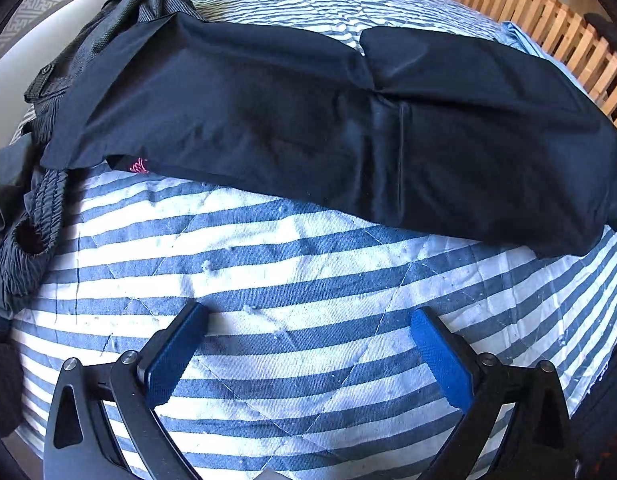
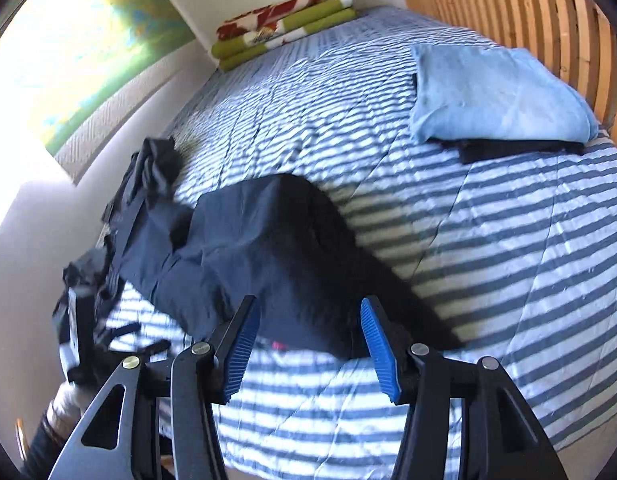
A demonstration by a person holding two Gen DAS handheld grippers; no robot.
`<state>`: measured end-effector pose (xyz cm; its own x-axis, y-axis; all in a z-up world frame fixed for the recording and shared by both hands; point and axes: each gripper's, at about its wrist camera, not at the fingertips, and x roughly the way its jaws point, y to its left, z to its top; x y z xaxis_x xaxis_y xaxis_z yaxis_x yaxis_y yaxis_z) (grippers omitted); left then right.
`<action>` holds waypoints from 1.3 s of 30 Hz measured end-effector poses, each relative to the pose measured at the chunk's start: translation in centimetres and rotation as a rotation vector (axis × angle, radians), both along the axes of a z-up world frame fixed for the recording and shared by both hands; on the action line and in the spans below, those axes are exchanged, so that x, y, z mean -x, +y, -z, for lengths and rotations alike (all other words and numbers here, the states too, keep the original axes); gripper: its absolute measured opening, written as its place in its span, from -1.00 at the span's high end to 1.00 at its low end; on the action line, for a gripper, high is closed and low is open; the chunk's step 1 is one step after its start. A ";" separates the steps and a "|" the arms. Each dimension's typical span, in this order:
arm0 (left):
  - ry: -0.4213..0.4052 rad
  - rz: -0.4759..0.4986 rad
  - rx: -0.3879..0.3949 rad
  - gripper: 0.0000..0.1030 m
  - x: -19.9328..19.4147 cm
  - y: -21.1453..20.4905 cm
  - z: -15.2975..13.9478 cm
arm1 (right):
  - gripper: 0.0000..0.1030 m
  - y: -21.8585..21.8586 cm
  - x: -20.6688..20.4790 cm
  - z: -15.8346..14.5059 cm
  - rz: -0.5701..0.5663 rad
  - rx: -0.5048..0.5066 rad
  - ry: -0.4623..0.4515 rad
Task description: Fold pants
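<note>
The dark pants (image 1: 308,120) are laid across a bed covered with a blue-and-white striped quilt (image 1: 292,280), folded lengthwise into a long band. In the left wrist view the band is seen running from upper left to lower right, its near edge lying straight on the quilt. A pile of other dark garments (image 1: 40,184) is heaped at its left end, touching it and spilling toward the bed's side. Between the pants' near edge and the camera a broad stretch of bare quilt is left free.

In the right wrist view the far side of the bed is bounded by a wooden slatted headboard (image 2: 508,12). A folded light-blue cloth (image 2: 496,92) is stacked on a dark folded piece near that headboard, well apart from the pants. Folded green and red blankets (image 2: 284,24) are set at the far corner by the wall. A wide area of quilt between the pants and the blue cloth is left open.

The left hand-held gripper (image 1: 308,320) is held over bare quilt with its jaws spread wide; nothing is between them and the pants are not touched. The right hand-held gripper (image 2: 308,320) is held with its blue pads (image 2: 378,348) partly apart above the near end of the pants; the dark cloth is seen through the gap, but no pad is seen pressing on it.
</note>
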<state>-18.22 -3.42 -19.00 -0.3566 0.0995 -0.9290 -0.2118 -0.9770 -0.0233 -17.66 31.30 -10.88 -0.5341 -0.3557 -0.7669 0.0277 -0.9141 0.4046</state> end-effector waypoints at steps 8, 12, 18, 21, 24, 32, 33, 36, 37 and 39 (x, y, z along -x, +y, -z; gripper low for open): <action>-0.011 0.044 -0.001 -1.00 -1.0 -0.7 -0.2 | -0.25 -0.2 6.9 1.4 -0.003 0.046 -0.057; -0.019 0.056 -0.014 -1.00 -1.5 -1.2 -1.3 | -0.36 -3.4 10.4 3.1 -0.089 0.104 -0.132; 0.116 -0.020 -0.120 -1.00 -1.7 -5.0 -7.6 | 0.60 -10.4 7.7 2.3 -0.191 -0.077 -0.055; 0.169 -0.020 -0.148 -1.00 0.7 -5.8 -11.5 | 0.83 -12.4 4.4 2.6 -0.283 -0.071 -0.063; 0.219 0.023 -0.170 -0.99 2.6 -2.8 -14.0 | 0.86 -14.3 0.6 3.9 -0.345 -0.029 -0.101; 0.071 0.237 -0.086 -0.99 9.1 8.1 -8.9 | 0.87 -18.0 -7.2 6.7 -0.505 -0.056 -0.148; 0.051 0.255 -0.068 -0.99 8.2 8.9 -7.9 | 0.86 -17.6 -7.8 6.4 -0.519 -0.044 -0.155; 0.010 0.237 -0.086 -0.99 5.8 8.2 -4.8 | 0.61 -15.1 -9.0 4.2 -0.489 -0.042 -0.101; -0.010 0.217 -0.128 -0.99 4.6 6.9 -3.6 | 0.48 -13.5 -9.1 3.0 -0.456 -0.023 -0.071; -0.034 0.175 -0.205 -0.99 2.9 4.2 -2.3 | -0.04 -10.6 -8.9 1.4 -0.374 0.006 -0.032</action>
<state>-21.16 0.78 -16.74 -0.2868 0.3441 -0.8941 -0.3725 -0.8999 -0.2268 -8.76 20.67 -12.31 -0.3422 -0.5261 -0.7786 0.3468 -0.8408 0.4157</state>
